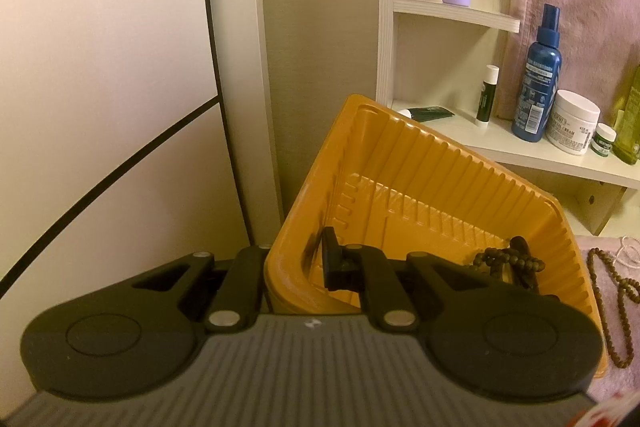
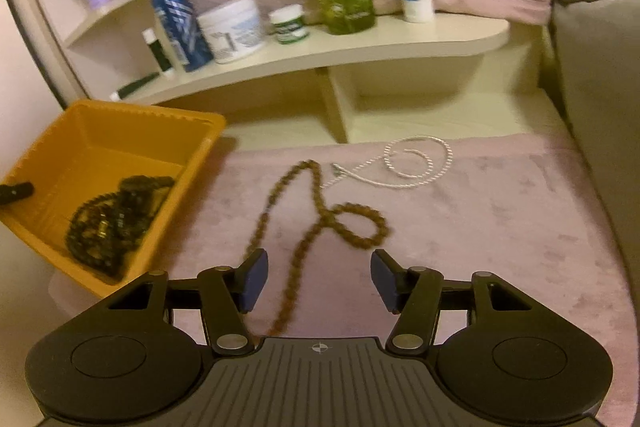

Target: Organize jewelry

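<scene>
Jewelry's split right now: a dark beaded bracelet bunch [image 2: 114,223] sits in the ribbed orange plastic tray [image 2: 200,163], while a brown wooden bead strand [image 2: 320,223] and a white twisted cord necklace [image 2: 416,163] lie on the pink fuzzy cloth [image 2: 500,227]. Left gripper [image 1: 298,263] is clamped on the tray's wall, tilting it. Right gripper [image 2: 318,281] hangs over the brown strand, jaws wide and empty.

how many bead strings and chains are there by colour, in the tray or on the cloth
Dark bead strings, bunched in the orange tray: 1 bunch; the strands in it cannot be counted
Brown bead strings on the pink cloth: 1
White or silver chains on the cloth: 1
Total: 3
</scene>
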Demonstrator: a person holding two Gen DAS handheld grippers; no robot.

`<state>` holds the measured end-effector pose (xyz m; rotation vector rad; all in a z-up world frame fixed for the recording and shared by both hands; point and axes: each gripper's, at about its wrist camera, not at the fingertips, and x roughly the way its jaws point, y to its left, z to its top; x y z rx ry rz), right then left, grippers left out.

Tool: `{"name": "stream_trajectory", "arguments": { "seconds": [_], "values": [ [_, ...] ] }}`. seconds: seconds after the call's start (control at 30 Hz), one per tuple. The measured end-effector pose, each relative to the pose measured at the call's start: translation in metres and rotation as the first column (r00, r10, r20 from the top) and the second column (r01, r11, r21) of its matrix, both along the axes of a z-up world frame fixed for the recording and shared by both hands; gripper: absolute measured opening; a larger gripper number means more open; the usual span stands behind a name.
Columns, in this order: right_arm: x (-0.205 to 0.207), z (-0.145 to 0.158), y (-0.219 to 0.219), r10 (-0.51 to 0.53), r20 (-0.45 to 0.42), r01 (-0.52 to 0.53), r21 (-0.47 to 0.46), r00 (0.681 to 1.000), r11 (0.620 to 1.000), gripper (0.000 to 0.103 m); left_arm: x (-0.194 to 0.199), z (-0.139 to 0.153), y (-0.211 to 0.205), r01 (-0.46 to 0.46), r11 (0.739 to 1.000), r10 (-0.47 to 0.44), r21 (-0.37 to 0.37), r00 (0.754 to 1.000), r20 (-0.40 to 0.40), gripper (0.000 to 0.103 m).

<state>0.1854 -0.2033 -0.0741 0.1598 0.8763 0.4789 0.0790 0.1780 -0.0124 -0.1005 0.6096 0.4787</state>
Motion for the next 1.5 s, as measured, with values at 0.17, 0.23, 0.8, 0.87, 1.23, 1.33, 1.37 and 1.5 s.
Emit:
{"name": "stream_trajectory", "arguments": {
  "seconds": [0.17, 0.23, 0.8, 0.87, 1.23, 1.33, 1.37, 1.5],
  "values": [
    [0.006, -0.006, -0.003, -0.006, 0.006, 0.007, -0.039, 1.000, 0.999, 0.057, 0.000, 0.000, 0.000, 0.000, 1.000, 0.000, 0.000, 1.000, 0.000, 0.010],
    [0.011, -0.009, -0.003, -0.004, 0.013, 0.005, -0.055, 1.000, 0.998, 0.057, 0.000, 0.000, 0.000, 0.001, 1.000, -0.001, 0.000, 1.000, 0.000, 0.010],
    [0.040, -0.032, 0.023, 0.085, 0.109, -0.064, -0.181, 0.990, 0.981, 0.053, 0.000, -0.001, 0.001, 0.001, 1.000, -0.001, -0.001, 1.000, -0.001, 0.010],
    [0.039, -0.033, 0.025, 0.102, 0.119, -0.078, -0.188, 0.988, 0.979, 0.039, 0.001, -0.001, 0.001, 0.000, 1.000, 0.000, -0.001, 1.000, -0.001, 0.010],
    [0.038, -0.026, 0.030, 0.143, 0.129, -0.111, -0.224, 0.981, 0.968, 0.013, 0.002, -0.002, 0.001, -0.002, 1.000, 0.002, -0.003, 1.000, -0.001, 0.010],
    [0.036, -0.020, 0.029, 0.144, 0.125, -0.117, -0.202, 0.982, 0.972, 0.006, 0.002, -0.003, 0.001, -0.003, 1.000, 0.003, -0.005, 1.000, 0.000, 0.010],
    [0.035, -0.017, 0.029, 0.142, 0.127, -0.116, -0.190, 0.982, 0.975, 0.006, 0.002, -0.002, 0.001, -0.002, 1.000, 0.002, -0.004, 1.000, 0.000, 0.010],
    [0.031, -0.007, 0.027, 0.137, 0.128, -0.118, -0.146, 0.982, 0.982, 0.006, 0.002, -0.002, 0.001, -0.002, 1.000, 0.002, -0.006, 1.000, 0.001, 0.010]
  ]
}}
